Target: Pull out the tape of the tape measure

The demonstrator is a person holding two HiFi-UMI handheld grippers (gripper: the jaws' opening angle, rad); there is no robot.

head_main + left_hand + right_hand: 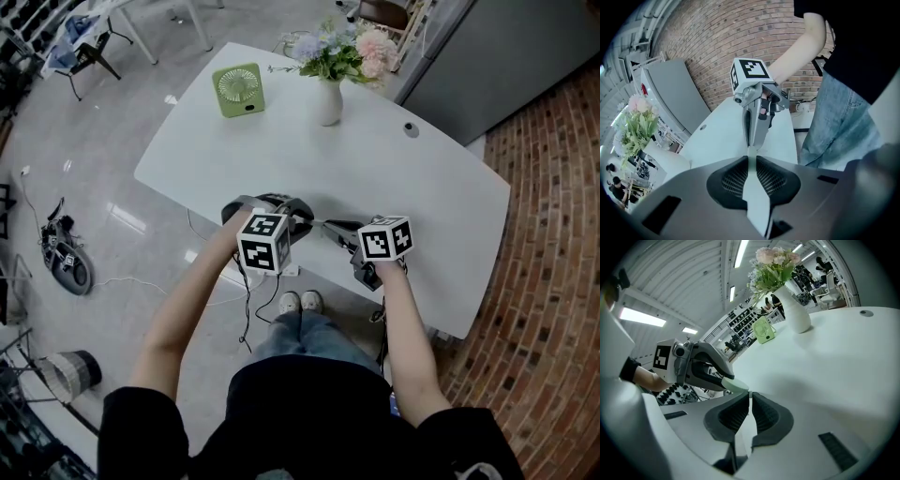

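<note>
Judging by the grips, the pull is about to begin: the left gripper's (750, 161) jaws clamp the pale green tape measure (757, 201) over the tabletop's (375, 169) near edge, while the right gripper's (749, 401) jaws, nearly together, pinch its tape tip (751, 151), which next needs a steady draw away.

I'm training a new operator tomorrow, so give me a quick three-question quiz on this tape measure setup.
1. Which gripper holds the pale green tape measure?
2. True or false: the green fan lies flat on the floor.
3. What stands beside the fan on the table? A) a vase of flowers B) a kettle C) a laptop
Key: 1 the left gripper; 2 false, it stands upright on the table; 3 A.
</note>
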